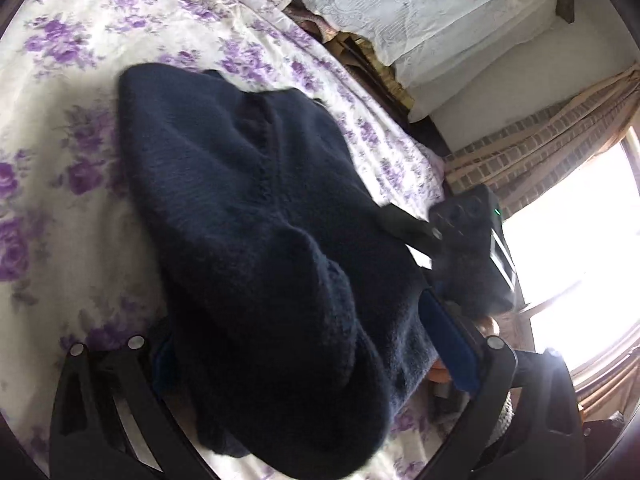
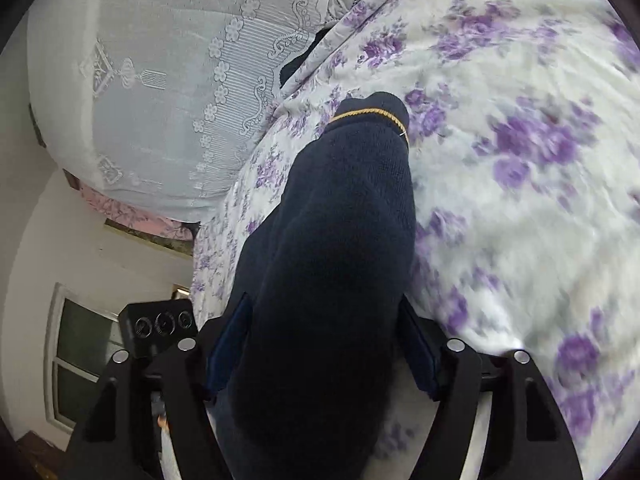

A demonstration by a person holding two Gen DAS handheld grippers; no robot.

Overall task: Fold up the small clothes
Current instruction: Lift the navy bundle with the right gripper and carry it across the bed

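1. Navy knit fills the foreground of both wrist views: a small dark sweater (image 1: 256, 208) lies on a bed, its near folds humped up between the fingers of each handheld gripper.

2. Right gripper (image 2: 320, 344) stands with its jaws well apart, blue pads either side of a rolled length of the garment; the cloth sits between them, but whether the pads actually press on it cannot be told. The wide stance suggests a fold just laid down and let go, or a fresh bite being lined up.

3. Left gripper (image 1: 304, 364) is harder to read. One blue pad (image 1: 448, 344) shows at the sweater's right flank, while the other finger is buried under the bunched knit, so whether these jaws are clamped or loose cannot be told.

4. Farther along the right wrist view, a cuff or hem trimmed with a thin yellow line (image 2: 372, 114) points away toward the bed's far edge, apparently a sleeve laid lengthwise for folding.

5. Beneath it all, the floral bedsheet (image 1: 60, 128), white with purple roses, serves as the folding surface; the sweater rests near its middle.

6. Beyond the bed's far edge, a lace-covered shape (image 2: 160, 92) and a bright window (image 1: 580, 240) close the scene.
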